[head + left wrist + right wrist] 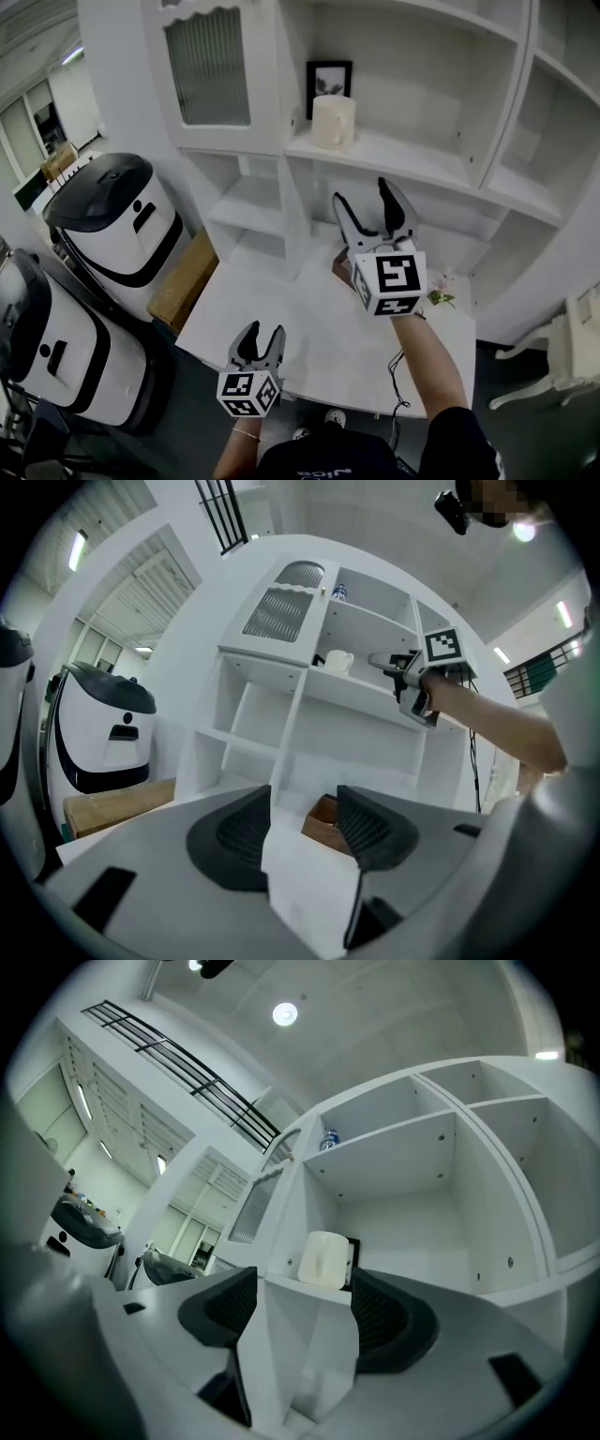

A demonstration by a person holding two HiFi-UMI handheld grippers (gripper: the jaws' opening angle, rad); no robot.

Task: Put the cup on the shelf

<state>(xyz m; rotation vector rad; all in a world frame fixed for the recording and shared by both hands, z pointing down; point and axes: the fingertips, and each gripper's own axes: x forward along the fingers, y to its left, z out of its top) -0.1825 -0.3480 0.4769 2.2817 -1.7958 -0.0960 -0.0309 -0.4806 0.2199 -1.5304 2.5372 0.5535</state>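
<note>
I'm seeing the cup (333,122) standing upright on the shelf (403,157), just in front of the frame (328,73). I'm holding the right tongs (364,202) wide open and empty below it, the left tongs (264,333) open and empty over the counter (281,305). I'm judging a careless upward swing of the right tongs could knock the cup off

Head view looks steeply down; gripper views look forward — all share shelf (403,155).

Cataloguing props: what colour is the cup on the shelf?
Plain cream cup; clearest in the head view.
</note>
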